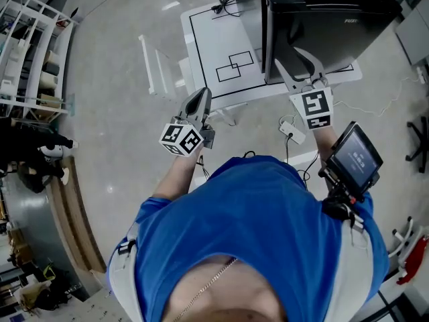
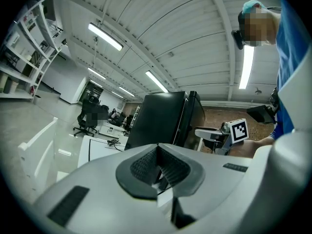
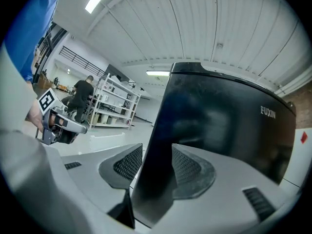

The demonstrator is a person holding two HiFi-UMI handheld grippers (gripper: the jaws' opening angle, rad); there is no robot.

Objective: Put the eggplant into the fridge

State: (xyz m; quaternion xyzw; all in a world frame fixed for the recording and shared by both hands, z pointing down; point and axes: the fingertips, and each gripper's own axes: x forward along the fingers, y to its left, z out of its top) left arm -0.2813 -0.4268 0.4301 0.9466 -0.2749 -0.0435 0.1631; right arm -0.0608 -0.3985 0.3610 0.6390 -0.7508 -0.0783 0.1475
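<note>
Neither gripper carries the eggplant, and it shows in no view, so I cannot say where it lies, which way it points or how its long axis runs. The step in hand looks like getting the fridge (image 1: pixel 322 19) open first. It is a black, closed box standing upright on the right-hand part of a white floor board (image 1: pixel 214 39) marked with black lines, straight ahead of the person. The right gripper (image 1: pixel 298 62) is held out roughly level with its fingers apart. In the right gripper view the fridge's near upright edge fills the gap between them, and the pads do not appear to press on it. The left gripper (image 1: pixel 199 99) hangs over the bare floor (image 1: pixel 114 113) just off the board's near left corner, its fingers together on nothing. To do this well, I would line the open right fingers squarely on the door's free edge or handle. I would close on it only once both pads face it, then swing the door fully wide. The left gripper stays free for fetching the eggplant once it is found.
</note>
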